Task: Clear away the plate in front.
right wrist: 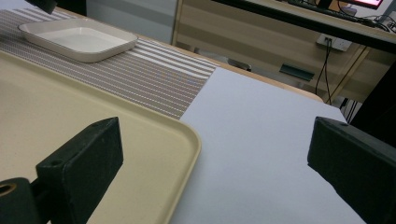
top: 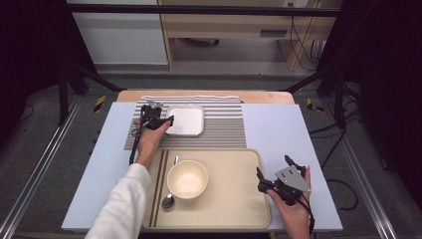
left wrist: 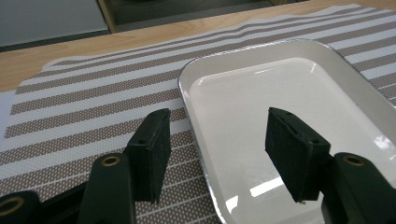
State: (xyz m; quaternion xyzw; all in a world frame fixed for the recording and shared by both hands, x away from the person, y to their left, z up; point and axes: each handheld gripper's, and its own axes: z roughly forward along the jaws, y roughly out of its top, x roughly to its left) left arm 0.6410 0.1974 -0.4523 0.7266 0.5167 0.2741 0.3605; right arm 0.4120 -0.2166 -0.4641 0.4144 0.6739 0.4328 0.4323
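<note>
Jaws of the left gripper (left wrist: 217, 156) stand partly spread on either side of the near left rim of a white rectangular dish (left wrist: 289, 98): one black pad sits outside, over the striped placemat (left wrist: 93, 107), the other hangs inside, above the dish's glossy bottom. Neither pad presses on the rim. From the high view, the left gripper (top: 166, 121) sits at the left edge of the dish (top: 186, 121), which rests on the placemat (top: 224, 127) at the far middle of the table (top: 278, 129). A hand in a white sleeve (top: 124, 199) holds this gripper.

Nearer the person lies a beige tray (top: 234, 194). On the tray stand a cream bowl (top: 187, 179), a spoon (top: 169, 198) just left of the bowl, and a brown-striped band along the tray's left side.

Jaws of the right gripper (right wrist: 212, 163) are spread wide with nothing between them. This gripper (top: 271, 181) hangs at the right edge of the tray, above its far right corner (right wrist: 187, 135) and the pale blue tabletop (right wrist: 261, 140). It is well apart from the dish (right wrist: 79, 39).
</note>
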